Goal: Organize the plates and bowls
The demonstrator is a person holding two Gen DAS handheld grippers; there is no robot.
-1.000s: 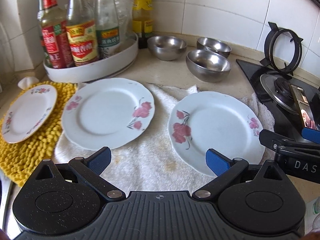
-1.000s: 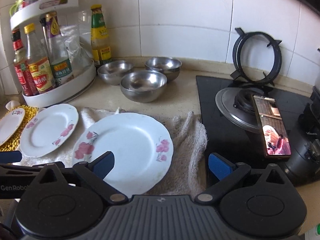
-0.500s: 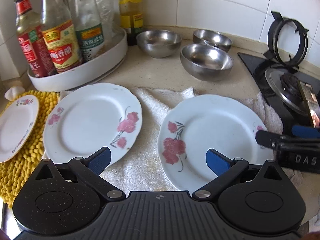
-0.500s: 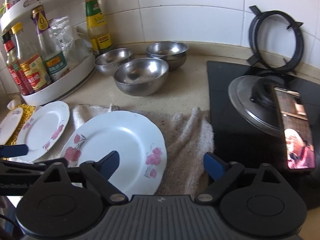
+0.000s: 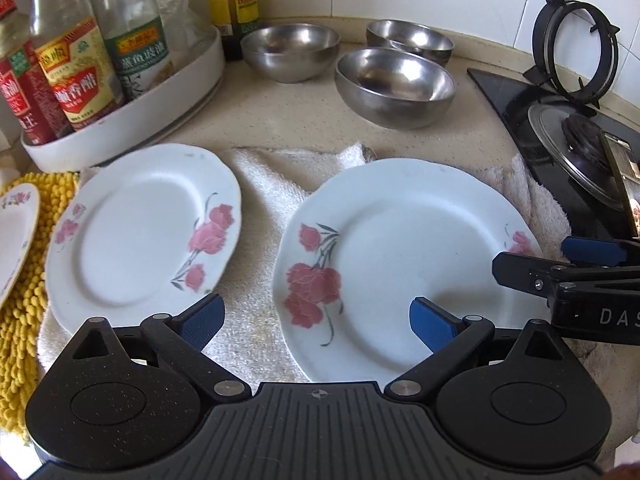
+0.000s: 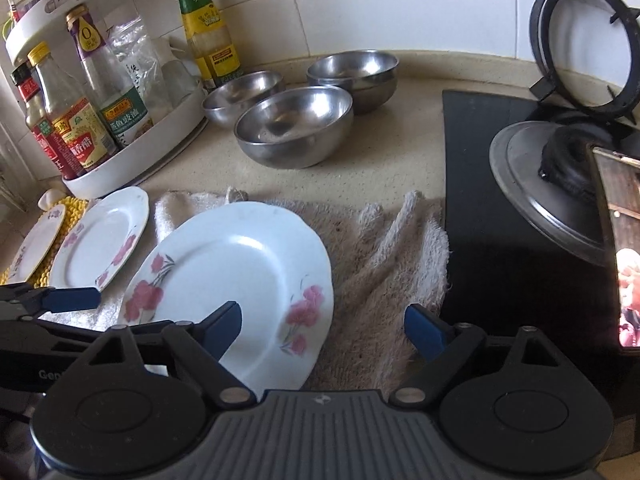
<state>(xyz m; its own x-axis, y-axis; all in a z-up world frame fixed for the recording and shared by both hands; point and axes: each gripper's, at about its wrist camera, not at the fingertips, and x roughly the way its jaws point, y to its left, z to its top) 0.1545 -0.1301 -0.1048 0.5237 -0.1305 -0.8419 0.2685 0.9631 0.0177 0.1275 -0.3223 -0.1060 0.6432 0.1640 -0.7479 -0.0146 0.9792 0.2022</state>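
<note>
- Both grippers are closing in on the right plate (image 5: 404, 256) on the towel (image 5: 260, 200), nearer than before.
- Left gripper (image 5: 316, 318) is gaping wide, empty; right gripper (image 6: 322, 330) is starting to narrow, pads not yet gripping the plate's rim.

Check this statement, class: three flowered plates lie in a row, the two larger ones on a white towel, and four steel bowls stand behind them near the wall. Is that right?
Not quite. The steel bowls number three, not four: the front bowl, the left bowl and the back bowl, as the right wrist view shows. The rest stands: the two larger plates lie on the white towel, the small plate beside them.
</note>
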